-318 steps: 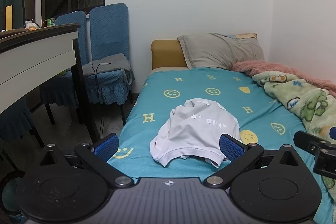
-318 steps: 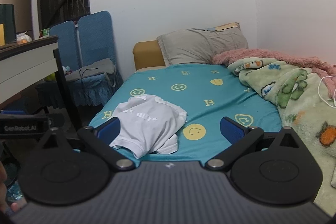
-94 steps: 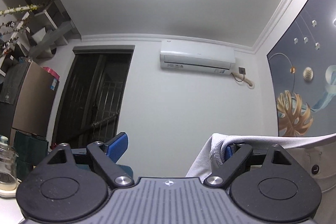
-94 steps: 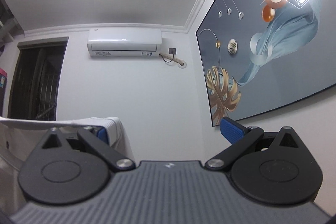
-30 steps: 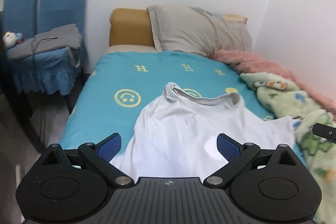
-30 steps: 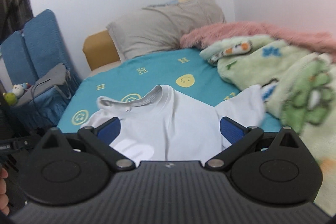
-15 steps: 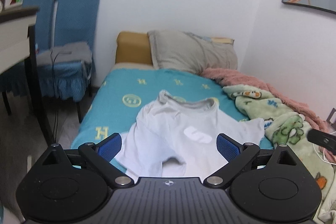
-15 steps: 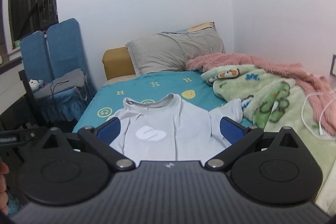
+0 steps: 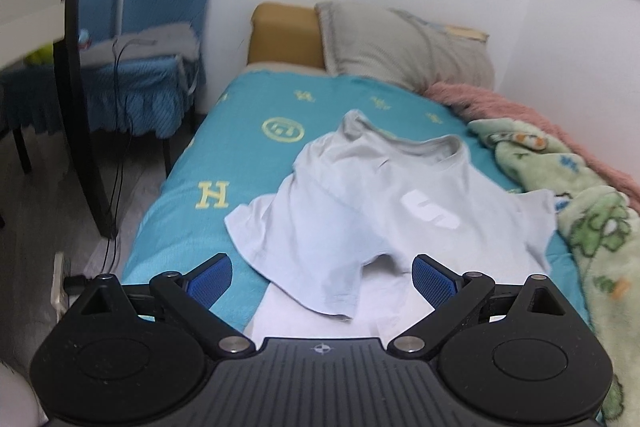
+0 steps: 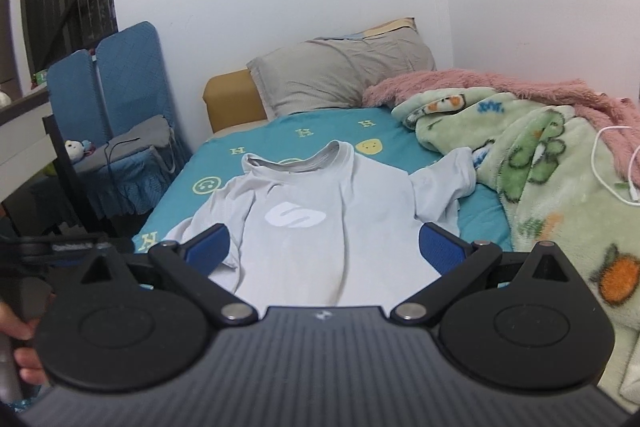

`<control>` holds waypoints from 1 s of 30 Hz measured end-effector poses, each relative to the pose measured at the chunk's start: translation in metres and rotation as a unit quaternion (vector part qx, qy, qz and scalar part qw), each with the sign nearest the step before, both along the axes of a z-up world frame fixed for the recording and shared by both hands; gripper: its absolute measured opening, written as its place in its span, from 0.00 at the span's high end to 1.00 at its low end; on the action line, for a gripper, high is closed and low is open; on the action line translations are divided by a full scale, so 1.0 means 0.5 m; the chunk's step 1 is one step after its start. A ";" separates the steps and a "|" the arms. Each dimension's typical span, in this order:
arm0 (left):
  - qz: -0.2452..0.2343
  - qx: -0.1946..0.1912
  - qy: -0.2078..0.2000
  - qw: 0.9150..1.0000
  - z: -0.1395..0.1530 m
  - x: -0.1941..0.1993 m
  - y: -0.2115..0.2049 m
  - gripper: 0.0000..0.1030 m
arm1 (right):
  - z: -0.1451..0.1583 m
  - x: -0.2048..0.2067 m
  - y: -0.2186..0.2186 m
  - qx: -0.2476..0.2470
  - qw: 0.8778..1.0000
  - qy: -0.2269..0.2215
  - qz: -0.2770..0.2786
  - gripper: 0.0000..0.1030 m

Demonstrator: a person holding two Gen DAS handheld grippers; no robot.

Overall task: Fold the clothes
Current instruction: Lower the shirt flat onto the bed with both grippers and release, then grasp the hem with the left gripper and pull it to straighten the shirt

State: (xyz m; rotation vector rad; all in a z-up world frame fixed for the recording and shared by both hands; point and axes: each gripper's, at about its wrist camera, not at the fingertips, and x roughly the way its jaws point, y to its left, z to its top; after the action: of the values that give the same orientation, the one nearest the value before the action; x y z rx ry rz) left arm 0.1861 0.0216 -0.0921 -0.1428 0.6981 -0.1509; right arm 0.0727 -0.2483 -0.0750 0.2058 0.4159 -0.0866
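While both grippers hang above the near end of the bed (image 10: 304, 123), a pale shirt (image 10: 320, 227) lies spread face-up on the teal sheet, collar toward the pillow (image 10: 340, 75) and white logo uppermost. Left gripper (image 9: 320, 273): jaws wide, holding nothing, above the shirt's near left part. Right gripper (image 10: 326, 247): jaws wide, likewise empty, centred over the body. Left sleeve (image 9: 304, 267): flopped inward, its edge doubled over the body. Right sleeve (image 10: 444, 179): stretched out toward the green blanket (image 10: 540, 179), which it touches. Hem: hidden behind the gripper bodies. Judged stage: shirt laid out, not yet folded square; only one sleeve is turned in, and loosely. Next move, as judged: a pinch on a side edge or sleeve, carried across the body in a straight crease, with the wrinkled left side smoothed.
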 end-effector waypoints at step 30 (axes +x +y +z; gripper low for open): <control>0.007 0.022 0.071 0.997 -0.165 0.373 0.061 0.94 | -0.193 0.157 -0.052 0.061 0.989 0.138 -0.014 0.00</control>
State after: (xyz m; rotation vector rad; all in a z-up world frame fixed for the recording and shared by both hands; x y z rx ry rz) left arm 0.3725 0.0522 -0.1747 -0.1165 0.8415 -0.1120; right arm 0.1511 -0.2743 -0.1716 0.3223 0.6943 -0.1186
